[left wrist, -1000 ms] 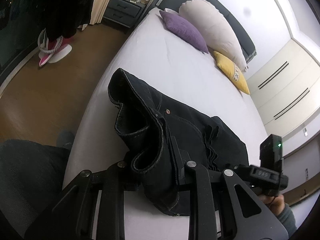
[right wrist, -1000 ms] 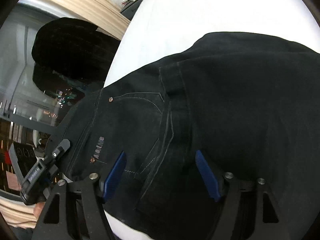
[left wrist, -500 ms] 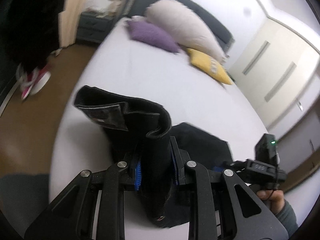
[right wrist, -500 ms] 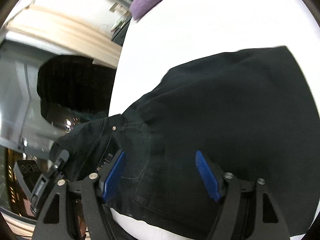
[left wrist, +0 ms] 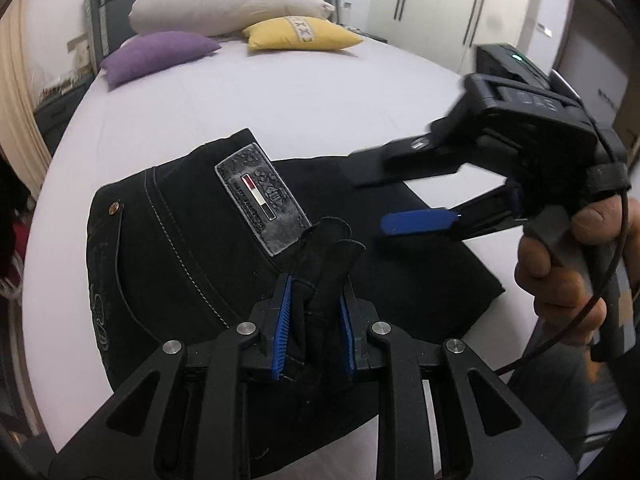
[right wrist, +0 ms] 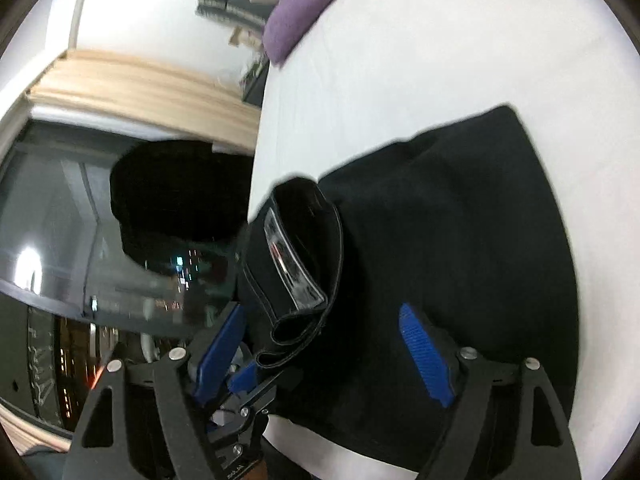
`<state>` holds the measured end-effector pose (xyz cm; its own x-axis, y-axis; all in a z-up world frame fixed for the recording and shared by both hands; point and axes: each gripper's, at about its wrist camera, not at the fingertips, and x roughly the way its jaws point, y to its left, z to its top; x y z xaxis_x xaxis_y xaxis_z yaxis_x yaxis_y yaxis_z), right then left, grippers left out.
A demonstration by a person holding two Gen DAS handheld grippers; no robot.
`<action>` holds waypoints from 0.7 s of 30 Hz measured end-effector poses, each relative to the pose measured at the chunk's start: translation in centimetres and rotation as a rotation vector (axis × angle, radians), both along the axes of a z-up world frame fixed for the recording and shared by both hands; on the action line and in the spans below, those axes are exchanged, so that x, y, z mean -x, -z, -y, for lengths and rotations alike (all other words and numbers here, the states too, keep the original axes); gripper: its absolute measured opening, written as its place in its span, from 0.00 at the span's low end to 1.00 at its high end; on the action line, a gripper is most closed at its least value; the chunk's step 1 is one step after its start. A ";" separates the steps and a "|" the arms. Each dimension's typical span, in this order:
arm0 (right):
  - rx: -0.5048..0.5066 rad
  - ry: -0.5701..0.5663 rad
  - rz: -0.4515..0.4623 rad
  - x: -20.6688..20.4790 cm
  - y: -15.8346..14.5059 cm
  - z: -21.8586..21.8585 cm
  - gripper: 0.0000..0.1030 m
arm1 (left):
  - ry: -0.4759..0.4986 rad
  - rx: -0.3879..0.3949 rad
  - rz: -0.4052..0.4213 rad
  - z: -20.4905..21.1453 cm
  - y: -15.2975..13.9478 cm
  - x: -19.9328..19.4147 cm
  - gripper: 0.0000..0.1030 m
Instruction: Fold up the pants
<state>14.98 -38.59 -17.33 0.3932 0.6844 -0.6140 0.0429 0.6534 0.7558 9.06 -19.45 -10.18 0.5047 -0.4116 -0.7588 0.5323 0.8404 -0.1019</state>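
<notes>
Right, on the left wrist view the left gripper [left wrist: 314, 322] is clamped on a bunched fold of the black pants [left wrist: 168, 256], the cloth pinched between its two blue pads [left wrist: 283, 328] and standing up past them. The pants lie on the white bed [left wrist: 280, 96] near its foot edge, waistband up, with the grey brand patch [left wrist: 262, 204] and a copper rivet [left wrist: 115, 208] showing. To the right, the right gripper [left wrist: 376, 202] hovers over the flat dark part of the pants, jaws spread, gripping nothing; a bare hand [left wrist: 568, 276] holds its handle. Up at the head of the bed sit a purple pillow [left wrist: 156, 54], a long cream pillow [left wrist: 224, 0] and a yellow pillow [left wrist: 300, 34], with white wardrobe doors [left wrist: 436, 4] behind.

Over to the right wrist view: the right gripper [right wrist: 324, 350] is wide apart above the pants [right wrist: 452, 248], its blue pads [right wrist: 426, 354] on either side of the cloth and not closed on it. The lifted waistband with the patch [right wrist: 292, 258] curls up at the bed's side edge, and the left gripper [right wrist: 240, 384] shows below it, holding that fold. The purple pillow [right wrist: 300, 20] is at the top.
</notes>
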 end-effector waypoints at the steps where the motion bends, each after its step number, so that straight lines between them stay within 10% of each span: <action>1: 0.005 -0.017 -0.009 0.0 0.3 -0.6 0.80 | 0.004 -0.003 0.004 0.2 -0.1 0.2 0.20; 13: -0.094 -0.095 -0.070 -4.6 2.9 -5.7 0.78 | 0.036 0.019 0.018 -2.7 -0.3 1.1 0.20; 17: -0.054 -0.102 -0.008 -5.4 1.8 -6.0 0.37 | 0.039 0.022 0.021 -2.8 -0.6 0.8 0.20; 21: 0.011 -0.089 0.027 -5.1 1.0 -4.9 0.22 | 0.057 0.039 0.015 -2.7 -0.7 0.2 0.19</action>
<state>20.06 -33.67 -18.32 0.3476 0.7110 -0.6113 -0.0362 0.6616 0.7490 8.88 -16.73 -9.47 0.4907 -0.4693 -0.7341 0.5807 0.8043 -0.1260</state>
